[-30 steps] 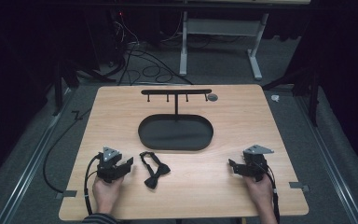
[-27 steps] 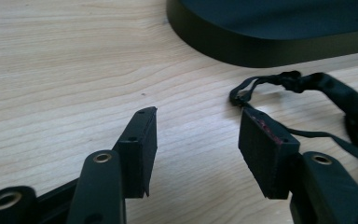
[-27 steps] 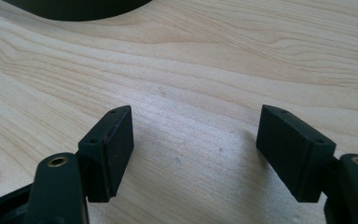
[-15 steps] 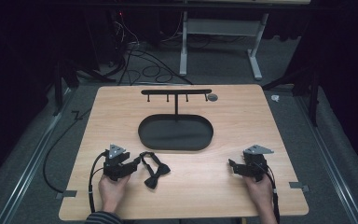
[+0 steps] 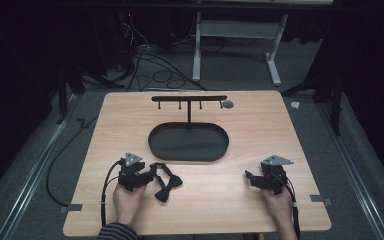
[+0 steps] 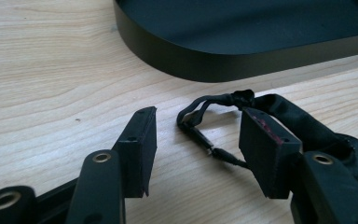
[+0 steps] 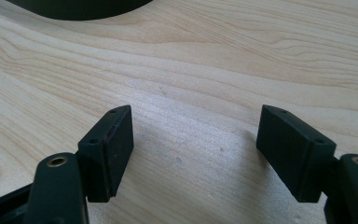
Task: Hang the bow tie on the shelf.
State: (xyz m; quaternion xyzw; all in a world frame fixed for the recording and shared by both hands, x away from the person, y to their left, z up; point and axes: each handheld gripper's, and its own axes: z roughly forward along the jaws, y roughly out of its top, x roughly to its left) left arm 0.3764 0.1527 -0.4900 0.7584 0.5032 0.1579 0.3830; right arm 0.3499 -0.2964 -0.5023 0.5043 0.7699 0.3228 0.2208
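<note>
On the pale wooden table point(image 5: 240, 200) (dark room), both claws spread: left claw point(image 6: 196, 140) straddles bow tie point(image 5: 166, 181).

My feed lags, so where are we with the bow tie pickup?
Nothing looks finished: the bow tie lies flat on the table, near the black stand. In hand: the left gripper has open jaws straddling its strap. Left: close, lift. The right gripper waits open over bare wood.

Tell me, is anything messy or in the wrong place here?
The bow tie lies crumpled on the table, its strap looped loose between the left gripper's open jaws. The stand's hooks hang bare. Nothing looks broken.
</note>
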